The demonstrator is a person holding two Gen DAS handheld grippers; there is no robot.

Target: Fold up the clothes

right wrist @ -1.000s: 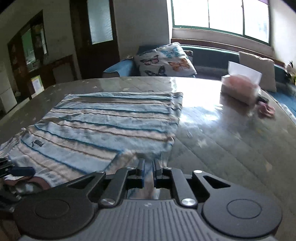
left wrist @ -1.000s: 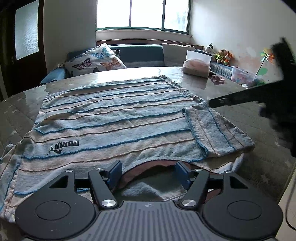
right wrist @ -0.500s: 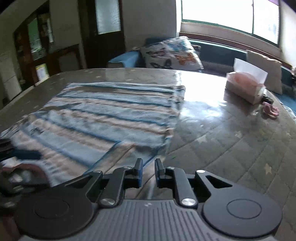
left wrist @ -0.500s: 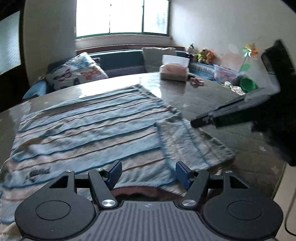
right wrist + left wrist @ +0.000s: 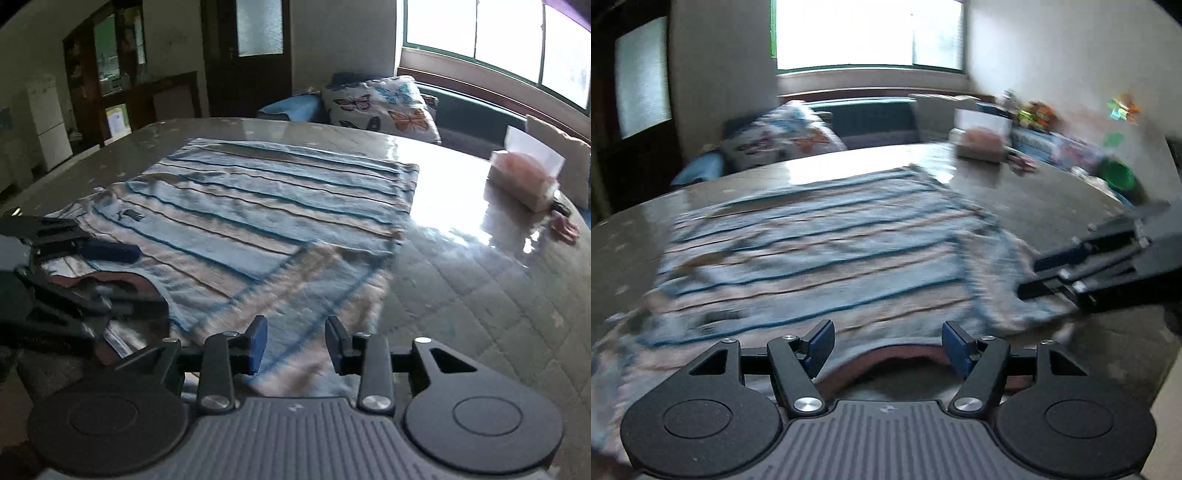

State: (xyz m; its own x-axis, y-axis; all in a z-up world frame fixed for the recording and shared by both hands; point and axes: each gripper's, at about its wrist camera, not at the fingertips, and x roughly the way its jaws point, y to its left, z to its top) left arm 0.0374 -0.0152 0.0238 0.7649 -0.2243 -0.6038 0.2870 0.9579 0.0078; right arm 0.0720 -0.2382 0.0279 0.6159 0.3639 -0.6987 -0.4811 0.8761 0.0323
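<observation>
Striped shirt [image 5: 266, 206] lies spread flat on the desk [image 5: 480, 280], its right sleeve [image 5: 325, 280] folded across the body. Left claw [image 5: 886, 345] and right claw [image 5: 293, 341] both stand wide open, holding nothing. Judged soft, light and limp; best gripped at hem or shoulder edges.

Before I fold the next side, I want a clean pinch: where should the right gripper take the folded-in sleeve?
Pinch the sleeve at its blue-trimmed near hem, coming in low from the near table edge; that hem lies flat just ahead of the right gripper, jaws already open.
</observation>
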